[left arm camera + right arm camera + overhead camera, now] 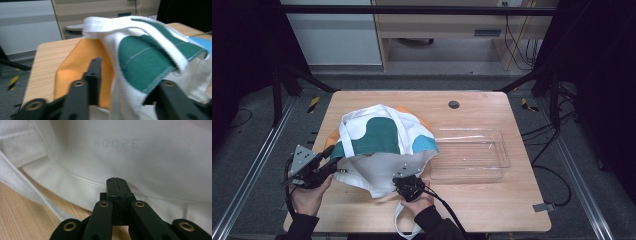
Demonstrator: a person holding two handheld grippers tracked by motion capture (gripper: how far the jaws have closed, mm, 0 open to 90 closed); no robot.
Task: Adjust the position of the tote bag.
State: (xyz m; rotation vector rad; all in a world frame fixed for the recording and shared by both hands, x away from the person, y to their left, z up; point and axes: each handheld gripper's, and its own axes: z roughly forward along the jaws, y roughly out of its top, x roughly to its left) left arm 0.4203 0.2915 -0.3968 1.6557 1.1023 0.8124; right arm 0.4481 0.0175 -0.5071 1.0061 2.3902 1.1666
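A cloth tote bag, white with green, orange and blue patches, lies bunched up on the left half of the wooden table. My left gripper is at the bag's left edge. In the left gripper view it stands open, with the bag's white and green cloth loose between the jaws. My right gripper is at the bag's near edge. In the right gripper view it is shut, tips pinched on the hem seam of the white cloth, below faint mirrored lettering.
A clear plastic tray sits just right of the bag. One white strap hangs over the table's near edge by the right hand. A round cable hole lies near the far edge. Black frame posts stand around the table.
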